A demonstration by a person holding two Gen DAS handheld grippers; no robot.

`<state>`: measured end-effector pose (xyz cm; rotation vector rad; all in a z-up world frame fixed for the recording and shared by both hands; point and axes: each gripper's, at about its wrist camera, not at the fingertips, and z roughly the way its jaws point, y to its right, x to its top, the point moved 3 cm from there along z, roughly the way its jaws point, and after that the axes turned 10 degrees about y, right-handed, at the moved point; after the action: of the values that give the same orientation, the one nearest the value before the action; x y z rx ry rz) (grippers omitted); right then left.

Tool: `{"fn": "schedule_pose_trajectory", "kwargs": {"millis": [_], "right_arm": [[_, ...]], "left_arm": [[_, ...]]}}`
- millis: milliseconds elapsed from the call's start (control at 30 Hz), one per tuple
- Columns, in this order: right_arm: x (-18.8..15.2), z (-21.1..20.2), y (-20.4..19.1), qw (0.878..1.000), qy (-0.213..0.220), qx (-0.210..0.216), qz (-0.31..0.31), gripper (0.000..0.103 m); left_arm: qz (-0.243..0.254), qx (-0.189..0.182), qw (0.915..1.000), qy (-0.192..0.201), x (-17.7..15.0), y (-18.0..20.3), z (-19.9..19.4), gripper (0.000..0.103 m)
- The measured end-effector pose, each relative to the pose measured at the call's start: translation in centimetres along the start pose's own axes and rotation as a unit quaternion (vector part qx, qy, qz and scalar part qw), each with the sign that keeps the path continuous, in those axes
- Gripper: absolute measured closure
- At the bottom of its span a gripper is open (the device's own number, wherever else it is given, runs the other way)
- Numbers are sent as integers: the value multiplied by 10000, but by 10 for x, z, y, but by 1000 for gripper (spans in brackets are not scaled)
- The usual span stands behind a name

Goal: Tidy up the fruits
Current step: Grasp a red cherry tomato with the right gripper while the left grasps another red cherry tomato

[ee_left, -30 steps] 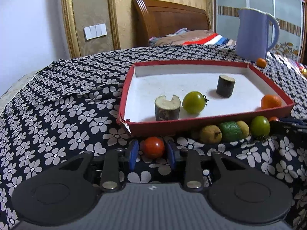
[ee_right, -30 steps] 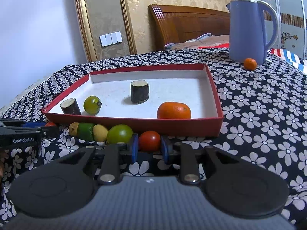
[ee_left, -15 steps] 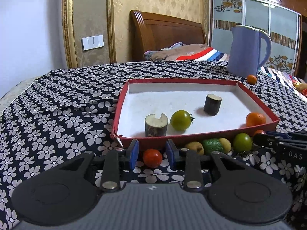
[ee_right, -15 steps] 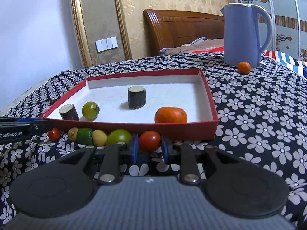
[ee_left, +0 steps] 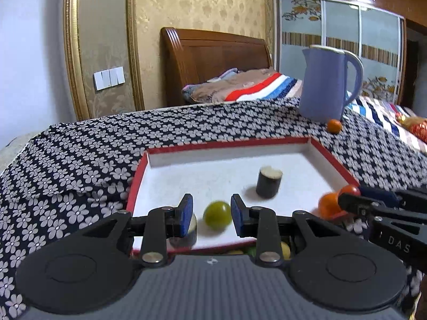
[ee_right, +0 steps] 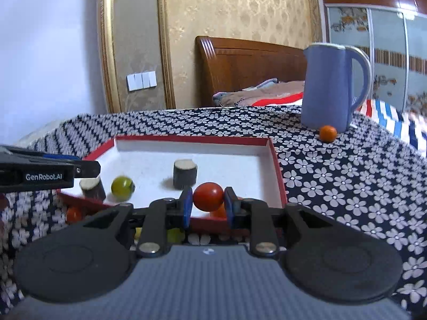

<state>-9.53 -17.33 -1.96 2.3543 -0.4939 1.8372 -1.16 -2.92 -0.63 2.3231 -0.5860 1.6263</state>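
White lettering reads "GenRobot.AI" on the black side of the left gripper [ee_right: 82,169] where it juts in from the left of the right wrist view; the right gripper's [ee_right: 207,205] black body shows "DAS" in the left wrist view, the rest cut off.

The right gripper's blue-padded fingers [ee_right: 186,208] pinch a small red tomato [ee_right: 208,196] between them, held above the near wall of the shallow red cardboard tray with a white floor [ee_right: 276,170]. Beyond the fingertips a dark cut cylinder with a pale top [ee_right: 185,174] stands in the tray; to the fingers' left sit a round green fruit [ee_right: 122,188] and a second dark cut stub [ee_right: 92,188]. An orange fruit [ee_right: 218,211] peeks out just behind the right pad.

The left gripper's fingers [ee_left: 185,214] stand spread with nothing between the pads — the green fruit lies on the tray floor beyond the gap. Outside the tray, below the left fingers, another small red tomato [ee_right: 74,214] rests on the black cloth with white flowers [ee_right: 347,186], with yellowish fruits [ee_right: 174,234] partly hidden under the gripper.

Far right of the fingers stands a tall blue-lilac jug with a handle [ee_right: 331,90], a small orange [ee_right: 328,133] touching its base.
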Motion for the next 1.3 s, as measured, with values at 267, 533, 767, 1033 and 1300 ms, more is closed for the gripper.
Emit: {"fn": "schedule_pose_trajectory", "kwargs": {"millis": [267,533,767,1033,1300], "right_arm": [[-14,17,0,9994,-146,164,272,79],[-18,17,-6,9993,-94,235,263,79],[-17,18,-5,9994,-86,234,257,79],[-17,19,-4,9992,-81,249,293,79],[-18,19,-5,9994,-87,238,253,79]], "left_arm": [[-366,50,9989,-299,-25,-37,-23,72],[-548,-183,9960,-676,-55,-42,-8,72],[-520,-144,9951,-830,-61,-42,6,72],[-266,33,9972,-700,-61,-35,7,78],[-275,80,9981,-542,-59,-32,-4,79]]}}
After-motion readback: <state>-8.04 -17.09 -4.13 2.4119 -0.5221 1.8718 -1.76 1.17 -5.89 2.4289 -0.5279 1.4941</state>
